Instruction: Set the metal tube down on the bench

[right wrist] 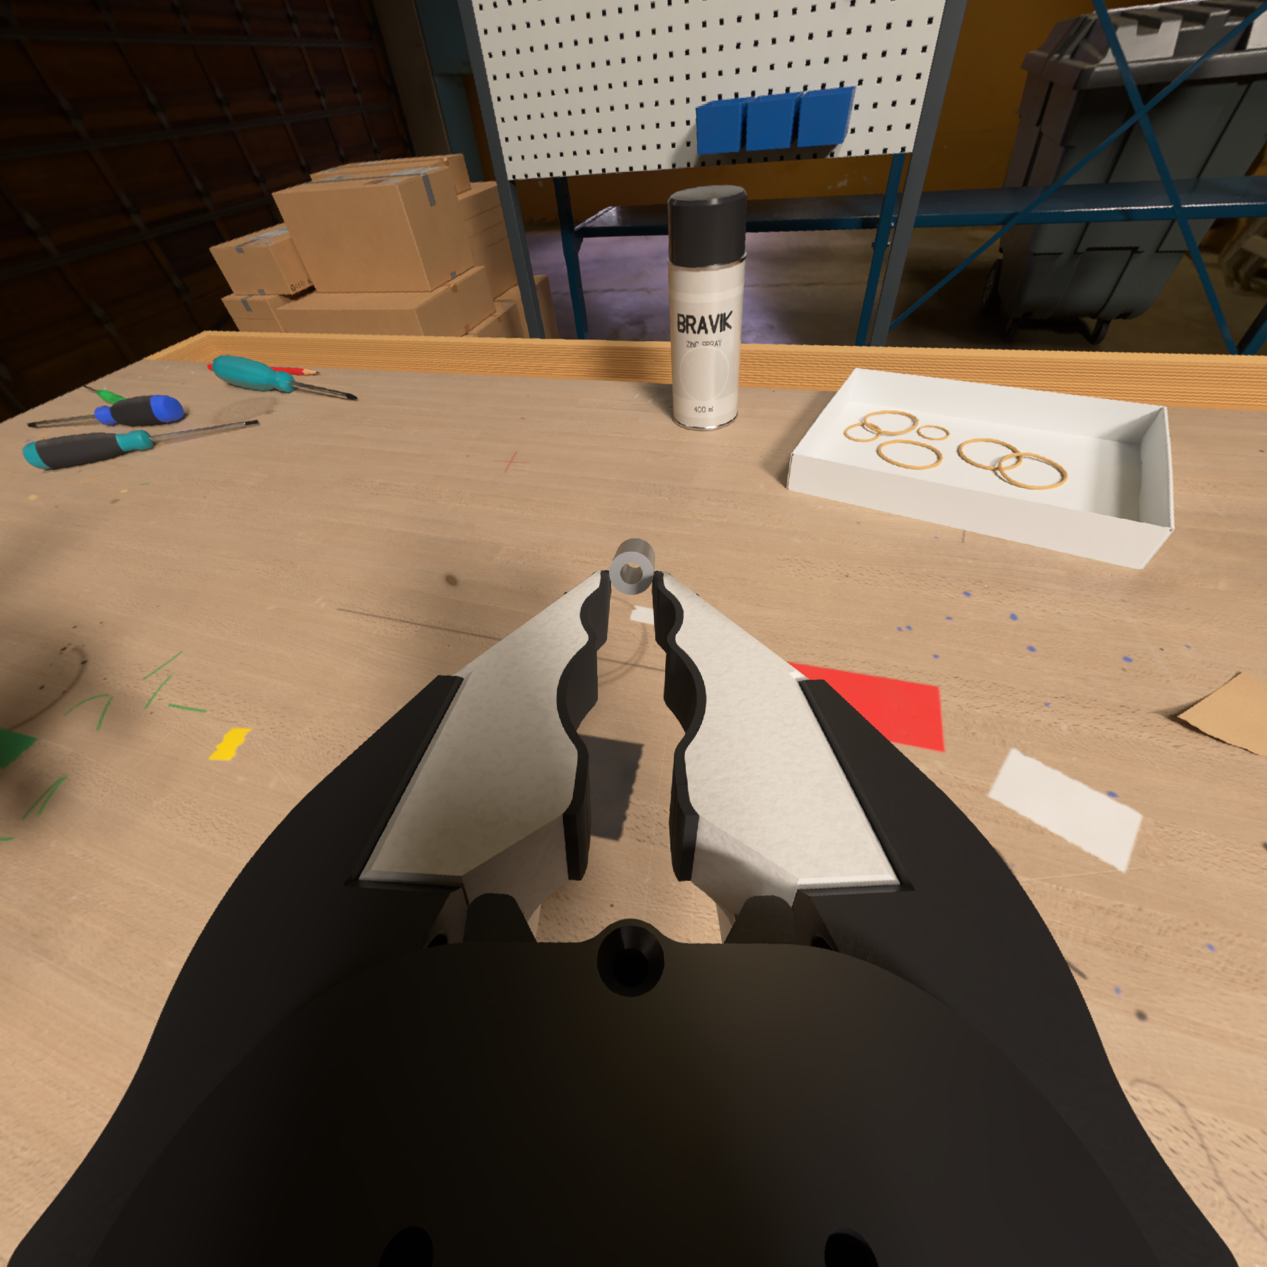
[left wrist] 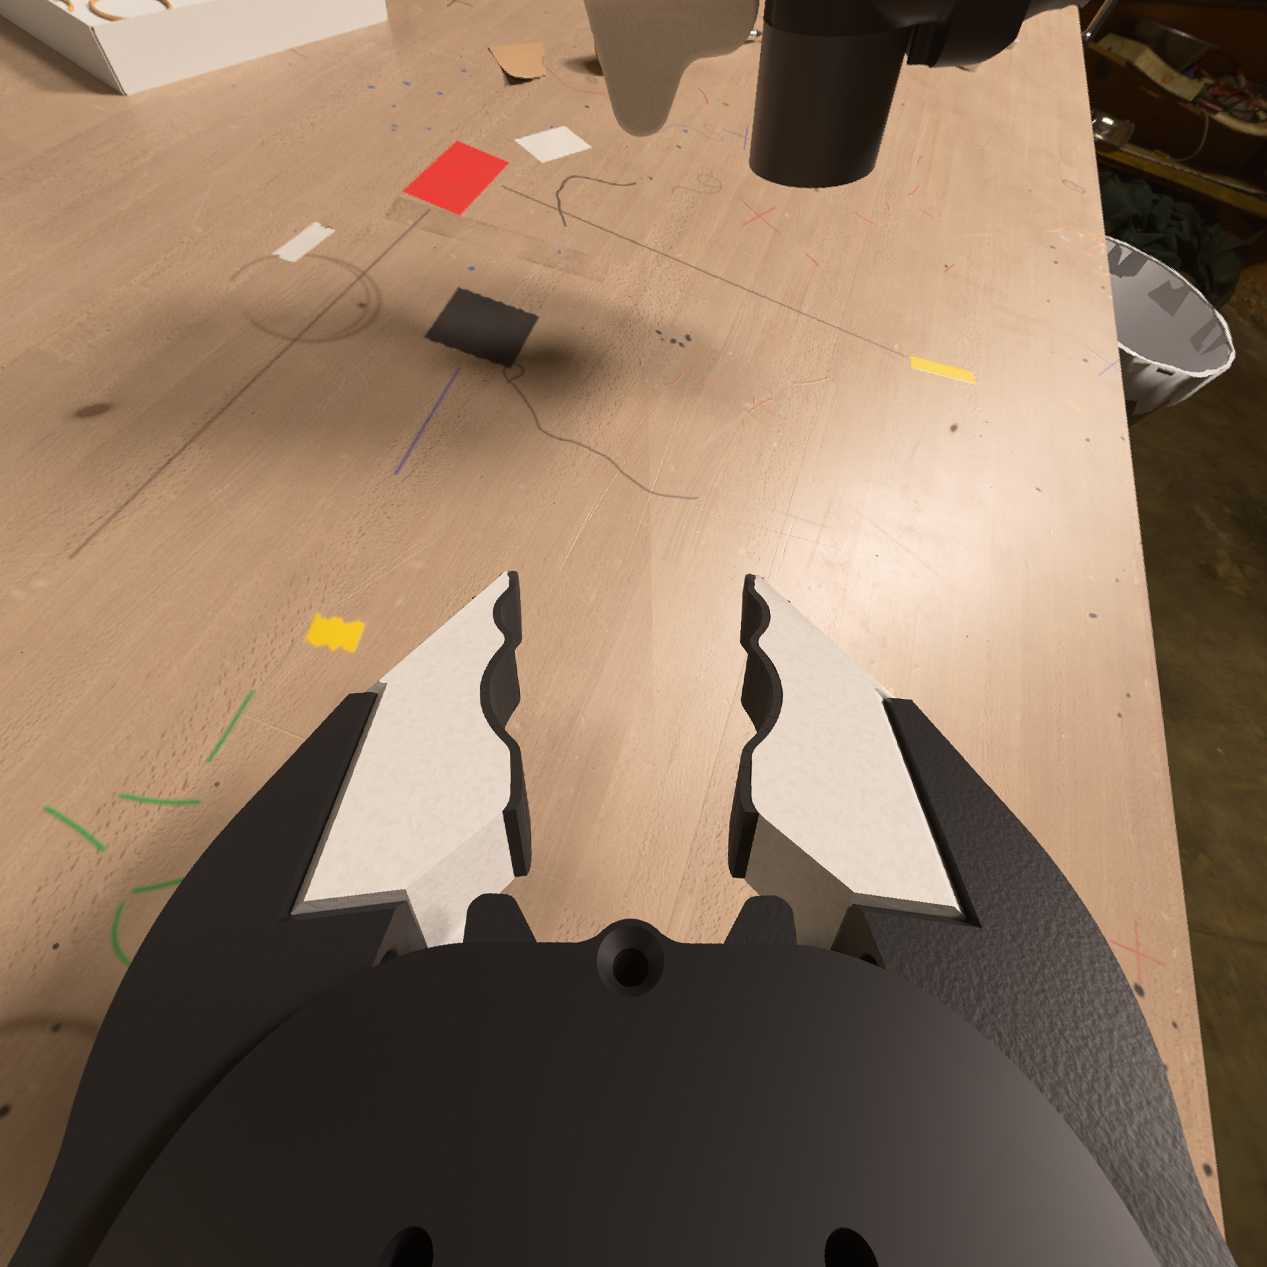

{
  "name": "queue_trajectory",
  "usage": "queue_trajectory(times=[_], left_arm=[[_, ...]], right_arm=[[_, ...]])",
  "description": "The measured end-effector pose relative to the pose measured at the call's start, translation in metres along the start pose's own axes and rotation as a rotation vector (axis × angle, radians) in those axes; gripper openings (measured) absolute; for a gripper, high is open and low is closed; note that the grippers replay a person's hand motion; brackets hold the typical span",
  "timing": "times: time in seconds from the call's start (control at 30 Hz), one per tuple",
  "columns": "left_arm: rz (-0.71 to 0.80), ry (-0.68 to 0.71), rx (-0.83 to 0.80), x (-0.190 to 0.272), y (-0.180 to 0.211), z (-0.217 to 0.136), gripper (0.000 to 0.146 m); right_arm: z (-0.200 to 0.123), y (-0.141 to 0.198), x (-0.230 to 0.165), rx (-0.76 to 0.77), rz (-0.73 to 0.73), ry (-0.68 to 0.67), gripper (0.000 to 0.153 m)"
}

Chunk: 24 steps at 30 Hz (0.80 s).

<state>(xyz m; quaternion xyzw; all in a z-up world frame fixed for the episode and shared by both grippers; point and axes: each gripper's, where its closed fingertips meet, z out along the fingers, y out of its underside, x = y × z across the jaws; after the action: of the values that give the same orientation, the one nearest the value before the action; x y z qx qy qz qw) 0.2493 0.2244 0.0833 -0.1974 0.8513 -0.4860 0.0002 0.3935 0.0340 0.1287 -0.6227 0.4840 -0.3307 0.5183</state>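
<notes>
Tube (right wrist: 631, 568), short, grey and hollow, sits pinched between the very tips of our right gripper (right wrist: 631, 583), its open end facing the camera; the jaws are nearly closed on it, and it hangs above the bench (right wrist: 411, 521) rather than resting on it. We take the spray can (right wrist: 706, 308) as our landmark: it stands upright by the bench's far raised edge, beyond the tube and slightly right of it. Right of the can lies a white tray (right wrist: 1138, 466) holding several rubber bands (right wrist: 908, 454). Far left of the can lie screwdrivers (right wrist: 89, 449) with teal, blue and black handles. On the near side of the can, under and beside our right gripper, we see a red patch (right wrist: 884, 706), a white patch (right wrist: 1063, 809) and a scrap of cardboard (right wrist: 1227, 716), with a yellow mark (right wrist: 230, 744) off to the left. Behind the can stand a pegboard (right wrist: 685, 75) with blue bins (right wrist: 775, 120) and stacked boxes (right wrist: 370, 240). Our left gripper (left wrist: 631, 583) hovers over bare wood with its jaws wide apart and nothing between them. Ahead of it we see a black patch (left wrist: 481, 326), the red patch (left wrist: 456, 177), and a dark cylinder (left wrist: 819, 103) at the top, which we cannot identify.
</notes>
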Motion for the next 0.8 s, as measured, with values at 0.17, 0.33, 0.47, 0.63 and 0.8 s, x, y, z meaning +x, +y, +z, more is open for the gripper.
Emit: queue_trajectory(times=[0.17, 0.33, 0.47, 0.63, 0.8], left_arm=[[0.011, 0.013, -0.015, 0.002, 0.003, 0.002, 0.065], [0.026, 0.022, -0.021, 0.006, 0.004, 0.002, 0.065], [0.031, 0.025, -0.021, 0.008, 0.004, 0.001, 0.065], [0.036, 0.027, -0.014, 0.012, 0.002, -0.003, 0.065], [0.049, 0.032, -0.005, 0.017, 0.0, -0.007, 0.065]], right_arm=[[0.004, 0.004, -0.001, -0.015, -0.02, 0.001, 0.012], [0.0, 0.006, -0.004, -0.031, -0.039, 0.002, 0.012], [-0.007, 0.008, -0.008, -0.038, -0.05, 0.009, 0.012], [-0.017, 0.011, -0.012, -0.046, -0.049, 0.016, 0.012], [-0.025, 0.013, -0.015, -0.058, -0.053, 0.023, 0.012]])
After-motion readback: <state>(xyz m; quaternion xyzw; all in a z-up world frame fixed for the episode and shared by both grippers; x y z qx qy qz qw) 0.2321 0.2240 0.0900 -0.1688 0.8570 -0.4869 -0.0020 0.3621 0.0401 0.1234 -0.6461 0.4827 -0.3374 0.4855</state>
